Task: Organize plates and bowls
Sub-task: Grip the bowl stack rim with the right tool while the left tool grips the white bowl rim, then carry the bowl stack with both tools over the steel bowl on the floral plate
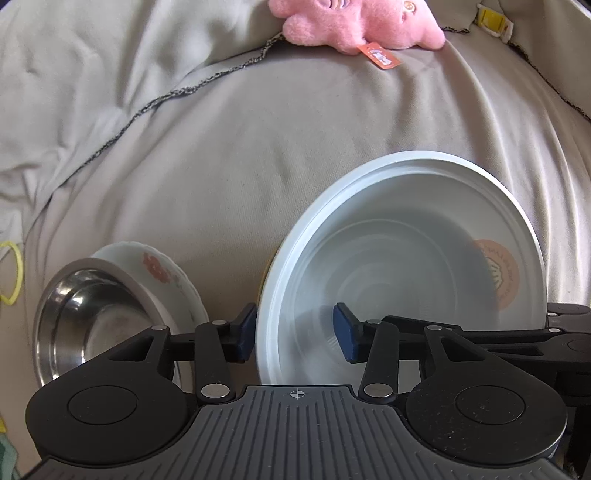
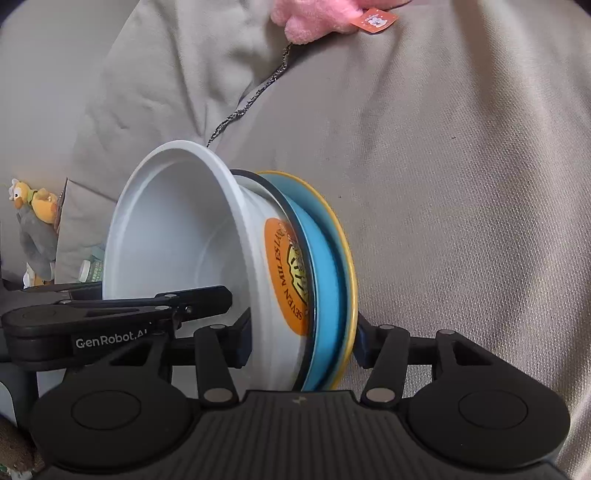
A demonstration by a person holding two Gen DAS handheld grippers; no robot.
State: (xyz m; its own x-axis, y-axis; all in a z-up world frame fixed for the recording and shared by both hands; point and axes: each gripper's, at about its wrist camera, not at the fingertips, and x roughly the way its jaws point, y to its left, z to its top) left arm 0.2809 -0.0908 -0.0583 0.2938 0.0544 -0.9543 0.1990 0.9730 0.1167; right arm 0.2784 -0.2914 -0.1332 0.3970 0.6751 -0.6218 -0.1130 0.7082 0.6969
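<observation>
Straddling the near rim of the white plastic bowl [image 1: 402,266], the left gripper [image 1: 293,332] has one blue pad just outside the wall and the other inside the basin; both stand clear of the plastic, so its jaws are open around the rim, not clamped. The right gripper [image 2: 303,341] brackets a tilted stack: the same white bowl with its orange label [image 2: 290,273] nested against a blue plate [image 2: 327,280] with a yellow edge. Its left pad lies at the bowl's wall and its right pad behind the plate's rim, but whether they press I cannot tell. The stack is tipped on edge above the grey bedsheet [image 2: 461,166], with the left gripper's arm reaching in from the side. Off to the left on the sheet, a steel bowl [image 1: 85,317] leans against a floral ceramic bowl [image 1: 162,280], touching it. A pink plush toy [image 1: 354,22] lies well beyond. The step looks like seating the white bowl onto the blue plate, or handing it between grippers. Next, one gripper should take a firm hold before the other lets go, or the stack may slide apart.
</observation>
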